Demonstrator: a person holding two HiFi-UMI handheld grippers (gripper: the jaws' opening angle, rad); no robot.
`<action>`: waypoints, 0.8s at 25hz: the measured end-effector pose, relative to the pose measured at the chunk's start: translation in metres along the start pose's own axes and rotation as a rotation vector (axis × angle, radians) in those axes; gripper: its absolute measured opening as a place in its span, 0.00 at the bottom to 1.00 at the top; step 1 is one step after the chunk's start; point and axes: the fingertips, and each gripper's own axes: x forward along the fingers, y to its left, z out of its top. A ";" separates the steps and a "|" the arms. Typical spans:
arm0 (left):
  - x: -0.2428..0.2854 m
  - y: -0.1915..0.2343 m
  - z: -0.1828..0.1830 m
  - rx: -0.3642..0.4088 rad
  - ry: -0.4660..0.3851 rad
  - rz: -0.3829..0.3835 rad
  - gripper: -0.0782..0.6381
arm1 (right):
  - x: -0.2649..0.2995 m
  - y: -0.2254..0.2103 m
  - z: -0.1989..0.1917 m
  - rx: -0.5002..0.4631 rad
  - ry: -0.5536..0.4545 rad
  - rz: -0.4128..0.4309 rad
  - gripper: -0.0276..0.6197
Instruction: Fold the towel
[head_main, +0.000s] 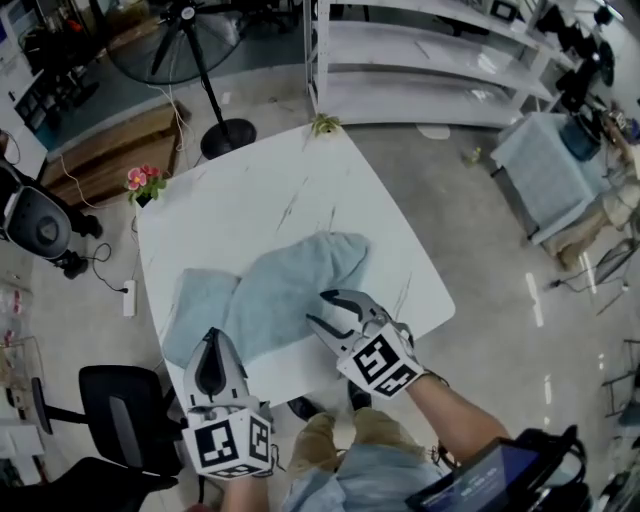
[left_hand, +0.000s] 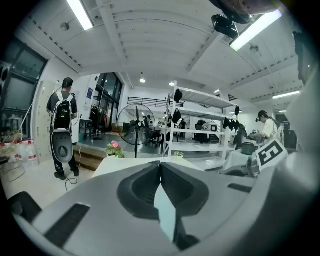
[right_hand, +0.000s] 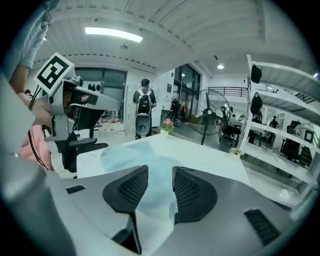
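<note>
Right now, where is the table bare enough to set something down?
Bare: the far half of the table, between the towel and the plant at the far corner, and a strip right of the towel. Crowded: the near side, with towel, left gripper and right gripper; pink flowers take the left corner.

The left gripper (head_main: 212, 336), at 7 o'clock in the head view, has a grey shell and a cube (head_main: 232, 443) with black-and-white square markers. The right gripper (head_main: 318, 307), at 5 o'clock, matches it and has black mesh-textured pads (right_hand: 131, 187). The person wears khaki trousers (head_main: 328, 437), a light blue shirt (head_main: 345, 488) and dark shoes (head_main: 302, 407).
</note>
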 end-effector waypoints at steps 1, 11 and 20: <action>0.002 -0.006 -0.009 0.004 0.019 0.003 0.12 | -0.003 -0.007 -0.018 0.002 0.026 -0.005 0.30; 0.002 -0.029 -0.077 0.010 0.171 0.105 0.12 | 0.031 -0.035 -0.138 -0.059 0.264 0.096 0.31; -0.012 -0.032 -0.068 0.016 0.127 0.167 0.12 | 0.019 -0.045 -0.152 -0.076 0.338 0.172 0.10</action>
